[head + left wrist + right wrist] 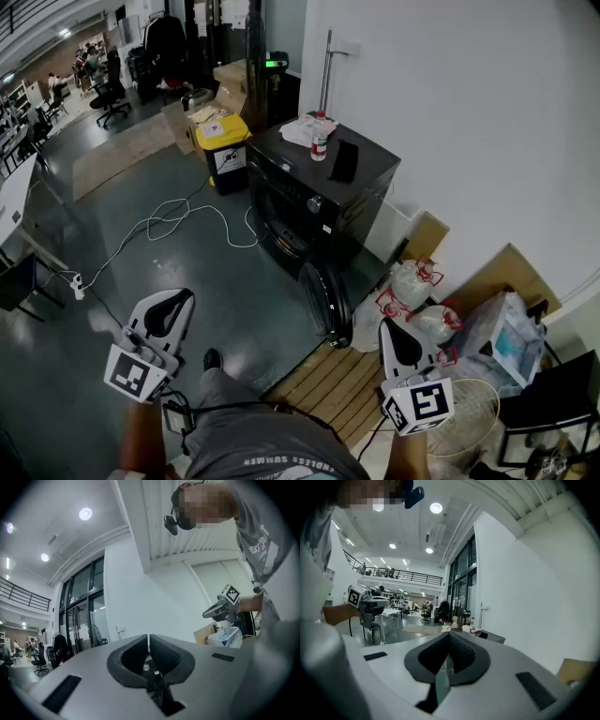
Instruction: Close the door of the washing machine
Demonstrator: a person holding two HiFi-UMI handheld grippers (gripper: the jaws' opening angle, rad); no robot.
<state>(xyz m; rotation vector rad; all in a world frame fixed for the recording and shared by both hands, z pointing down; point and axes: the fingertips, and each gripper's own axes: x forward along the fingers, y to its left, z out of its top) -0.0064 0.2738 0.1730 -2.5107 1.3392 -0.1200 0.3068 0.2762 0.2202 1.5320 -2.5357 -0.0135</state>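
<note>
The black washing machine (pixel 323 192) stands against the white wall in the head view. Its round door (pixel 330 302) hangs swung open at the lower front corner, towards me. My left gripper (pixel 174 298) is held low at the left, well short of the machine, jaws shut and empty. My right gripper (pixel 392 327) is at the lower right, a little right of the open door and not touching it, also shut and empty. In the left gripper view the pads (pixel 161 651) meet at the tip. The right gripper view shows closed pads (pixel 459 651) and the machine's top (pixel 490 636) ahead.
A water bottle (pixel 320 137), white cloth and a black flat item (pixel 344 160) lie on the machine. A yellow-lidded bin (pixel 225 145) stands to its left. A white cable (pixel 178 221) snakes over the floor. Plastic bags (pixel 412 295) and a wooden pallet (pixel 330 380) lie near my right side.
</note>
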